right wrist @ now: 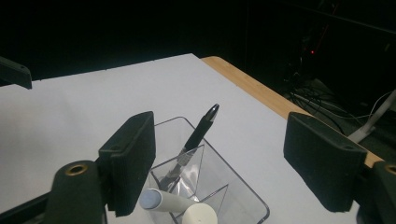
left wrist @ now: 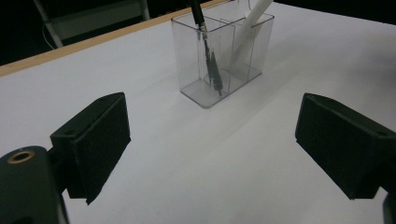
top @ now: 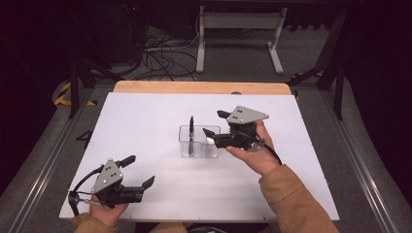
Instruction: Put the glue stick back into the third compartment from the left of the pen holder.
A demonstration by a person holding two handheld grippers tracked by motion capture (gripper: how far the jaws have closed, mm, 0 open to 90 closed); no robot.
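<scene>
Two pens [right wrist: 196, 135] are stood in the clear holder [top: 198, 141]; right tool [top: 219, 130] is spread empty above, left tool [top: 141, 171] spread aside on the counter [top: 145, 116].

The worktop [top: 145, 121] is white and bare nearly all over. One thing stands in the way: a clear box [top: 197, 141] near the middle, with a black pen [top: 191, 128] sticking up from it and two white markers [right wrist: 180, 207] inside. The right gripper [top: 214, 124] hangs just beside the box, jaws wide. The left gripper [top: 138, 171] sits by the near left corner, well apart, with bare worktop between it and the box.
</scene>
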